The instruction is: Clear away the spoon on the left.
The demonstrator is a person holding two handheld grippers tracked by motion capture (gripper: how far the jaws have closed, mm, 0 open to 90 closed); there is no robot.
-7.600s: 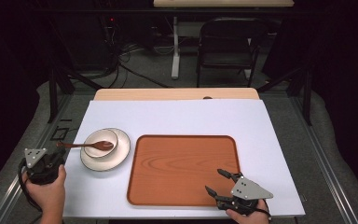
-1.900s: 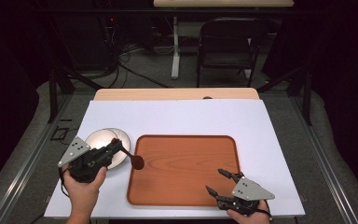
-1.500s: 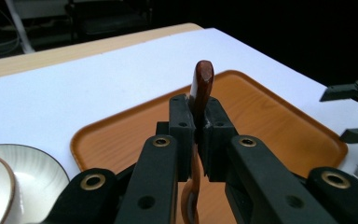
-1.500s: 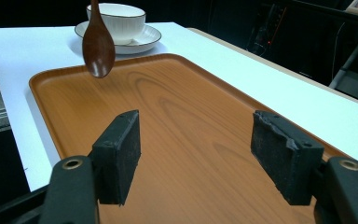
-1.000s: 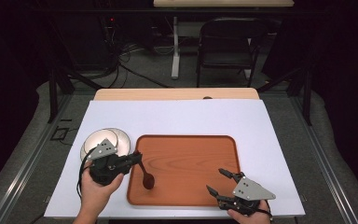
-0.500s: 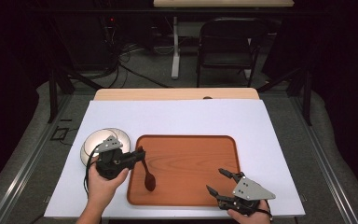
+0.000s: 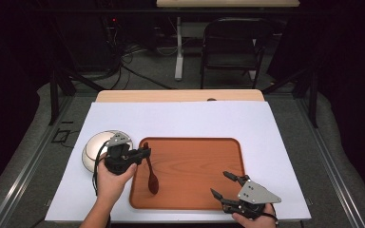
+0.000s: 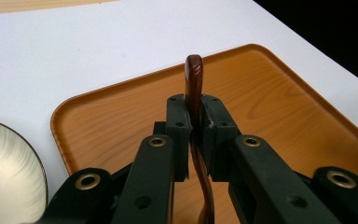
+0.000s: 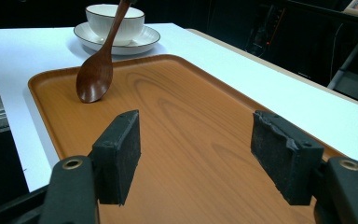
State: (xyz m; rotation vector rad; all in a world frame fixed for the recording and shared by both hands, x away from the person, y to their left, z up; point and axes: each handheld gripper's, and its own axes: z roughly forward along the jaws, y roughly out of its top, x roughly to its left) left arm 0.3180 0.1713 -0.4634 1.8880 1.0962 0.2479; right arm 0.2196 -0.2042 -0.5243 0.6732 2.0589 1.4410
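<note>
High view: left gripper [image 7: 145, 153] at the near-left corner of the wooden tray [image 7: 228, 147], its jaws about the handle of a dark wooden spoon [image 7: 151, 176]. Spoon slants down, its scoop end touching the tray floor on the left side. Bowl on its saucer [image 7: 92, 151] just left of the tray, on the white table [image 7: 180, 118]. Right gripper [image 7: 221, 186] rests at the tray's near-right edge.

Left gripper view: jaws nearly together with the spoon handle between the pads; they have just been easing apart. Light contact remains on one side, so the hold looks slack.

Right gripper view: jaws wide apart, nothing between them; spoon's scoop end resting on the tray, handle propped up, bowl beyond.

Step, as I judge: setting the spoon down in the tray. Next calls for opening fully so the handle drops flat, then backing off without snagging it.
</note>
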